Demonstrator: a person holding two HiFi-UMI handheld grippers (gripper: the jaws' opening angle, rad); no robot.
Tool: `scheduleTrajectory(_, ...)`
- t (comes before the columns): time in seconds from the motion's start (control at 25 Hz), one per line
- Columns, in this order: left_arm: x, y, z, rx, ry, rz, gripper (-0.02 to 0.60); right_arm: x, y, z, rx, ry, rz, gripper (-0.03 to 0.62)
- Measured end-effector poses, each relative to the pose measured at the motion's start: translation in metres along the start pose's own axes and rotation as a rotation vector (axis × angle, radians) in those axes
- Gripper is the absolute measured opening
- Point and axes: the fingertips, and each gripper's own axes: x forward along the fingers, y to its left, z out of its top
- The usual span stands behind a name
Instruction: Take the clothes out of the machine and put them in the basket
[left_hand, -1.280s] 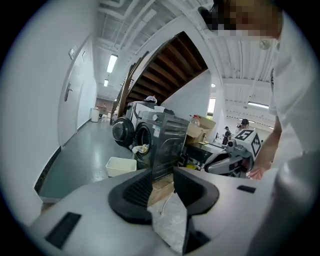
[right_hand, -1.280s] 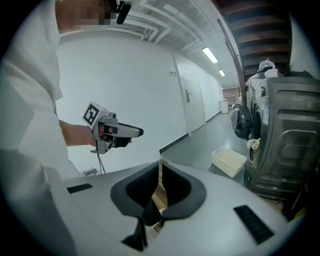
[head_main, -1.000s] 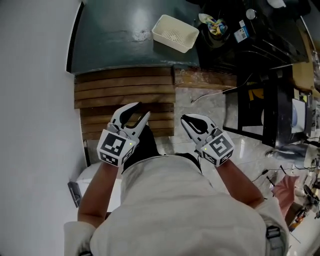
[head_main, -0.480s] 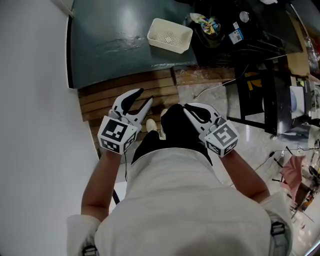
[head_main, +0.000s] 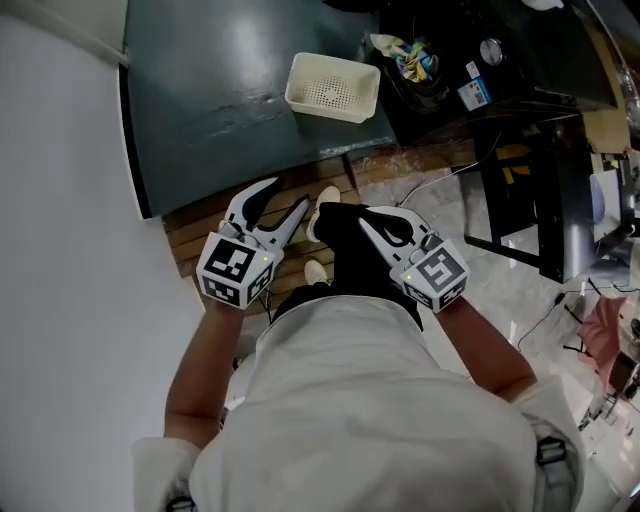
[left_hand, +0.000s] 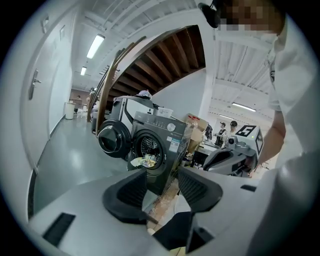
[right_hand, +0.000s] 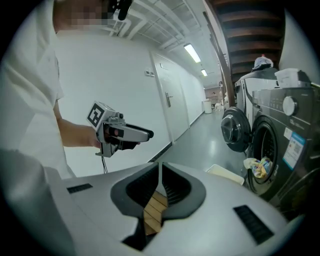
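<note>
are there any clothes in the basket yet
No, in the head view the white basket shows only its bare perforated bottom, with nothing lying in it.

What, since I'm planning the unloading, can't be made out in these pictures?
- Left gripper view: the dark grey front-loading washing machine is too small to count the clothes; only a pale bundle shows at its open drum.
- Head view: the drum's inside is hidden, seen from above.
- Right gripper view: the white plastic basket is partly hidden behind the right gripper's body.
</note>
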Motion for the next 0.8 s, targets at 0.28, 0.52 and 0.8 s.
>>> scheduleTrajectory(0.28,0.101,0.053,0.076,0.035,0.091,-0.105,0.196,0.024,-0.107,0.063,0.036,-0.016,-0.074,0.006)
scheduleTrajectory(0.52,0.151,0.055,0.145,0.119,0.124,-0.179,0.202,0.011,-0.145,0.102,0.096,-0.014,-0.142,0.008)
scheduleTrajectory(0.8,0.211,0.056,0.182,0.166,0.164,-0.257,0.212,0.011,-0.165,0.122,0.136,-0.045,-0.181,0.009)
